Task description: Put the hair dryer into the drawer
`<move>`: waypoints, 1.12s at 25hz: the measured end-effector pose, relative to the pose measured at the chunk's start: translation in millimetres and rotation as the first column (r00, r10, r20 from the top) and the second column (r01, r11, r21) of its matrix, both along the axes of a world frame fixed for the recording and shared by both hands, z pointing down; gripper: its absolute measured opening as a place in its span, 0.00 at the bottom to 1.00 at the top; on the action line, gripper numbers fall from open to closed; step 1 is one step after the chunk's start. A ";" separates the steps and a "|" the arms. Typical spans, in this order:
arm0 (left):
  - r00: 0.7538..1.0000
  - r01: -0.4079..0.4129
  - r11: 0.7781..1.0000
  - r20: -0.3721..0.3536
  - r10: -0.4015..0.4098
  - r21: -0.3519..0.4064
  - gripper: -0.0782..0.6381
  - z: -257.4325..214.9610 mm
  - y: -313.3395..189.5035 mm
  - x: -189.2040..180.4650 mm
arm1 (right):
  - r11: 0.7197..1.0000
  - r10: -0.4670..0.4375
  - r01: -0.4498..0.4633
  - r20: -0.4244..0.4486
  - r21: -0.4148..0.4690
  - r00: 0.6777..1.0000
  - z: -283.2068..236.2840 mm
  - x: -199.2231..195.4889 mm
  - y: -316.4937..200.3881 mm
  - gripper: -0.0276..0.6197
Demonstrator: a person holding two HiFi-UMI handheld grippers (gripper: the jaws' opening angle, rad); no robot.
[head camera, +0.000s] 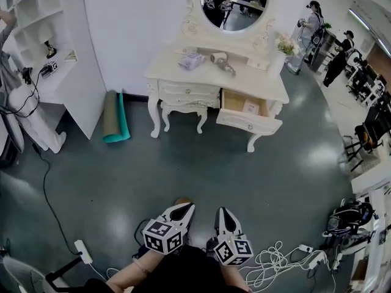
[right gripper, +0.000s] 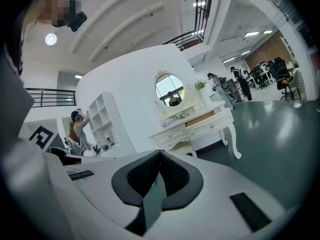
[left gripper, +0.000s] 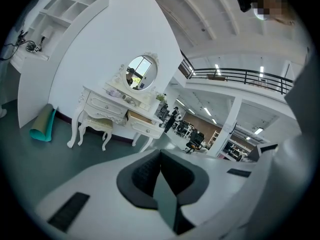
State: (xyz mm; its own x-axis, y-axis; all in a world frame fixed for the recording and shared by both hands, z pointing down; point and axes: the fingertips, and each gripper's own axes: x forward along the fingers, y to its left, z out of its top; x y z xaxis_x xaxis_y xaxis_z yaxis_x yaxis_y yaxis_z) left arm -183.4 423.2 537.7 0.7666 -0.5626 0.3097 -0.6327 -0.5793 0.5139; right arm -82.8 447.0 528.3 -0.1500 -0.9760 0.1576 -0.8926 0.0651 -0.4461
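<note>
A grey-and-white hair dryer (head camera: 220, 60) lies on top of the white dressing table (head camera: 183, 72), far ahead across the floor. The table's right drawer (head camera: 247, 112) stands pulled open, with a small item inside. My left gripper (head camera: 183, 211) and right gripper (head camera: 225, 215) are low in the head view, side by side, both pointing toward the table and far from it. Each has its jaws closed tip to tip with nothing between them. In the left gripper view the dressing table (left gripper: 112, 106) and open drawer (left gripper: 142, 120) show small in the distance; the right gripper view shows the drawer (right gripper: 202, 119) too.
An oval mirror (head camera: 234, 2) tops the table, with a stool (head camera: 183, 110) beneath. A rolled mat (head camera: 114, 116) leans by a white shelf unit (head camera: 46, 41), where a person (head camera: 15, 108) stands. Cables (head camera: 287, 264) lie on the floor at right; other people (head camera: 311, 29) stand beyond.
</note>
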 end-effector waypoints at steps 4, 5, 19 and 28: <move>1.000 -0.004 1.000 -0.002 0.004 0.004 0.13 -2.2 -38.0 9.0 | 1.000 0.002 -0.002 0.004 -0.001 1.000 -2.0 8.9 -34.1 0.06; 1.000 -0.005 1.000 -0.004 0.005 0.006 0.13 -3.8 -47.9 11.3 | 1.000 0.002 -0.002 0.005 0.000 1.000 -3.0 11.1 -43.6 0.06; 0.999 0.031 0.999 -0.031 -0.031 0.018 0.13 -25.2 -182.9 3.1 | 0.997 -0.077 0.077 0.010 0.021 0.997 -23.3 -6.5 -176.3 0.06; 0.996 -0.001 1.000 -0.088 0.002 0.018 0.13 -34.8 -243.8 22.6 | 0.999 -0.045 0.046 -0.021 0.025 0.999 -31.5 9.7 -229.0 0.06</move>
State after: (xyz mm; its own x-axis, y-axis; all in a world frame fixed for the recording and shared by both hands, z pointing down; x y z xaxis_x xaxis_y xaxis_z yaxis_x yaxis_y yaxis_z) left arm -160.7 179.4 502.9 0.7913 -0.5662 0.2308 -0.5845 -0.5896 0.5574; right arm -73.1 218.0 496.8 -0.1913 -0.9720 0.1364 -0.8973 0.1169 -0.4256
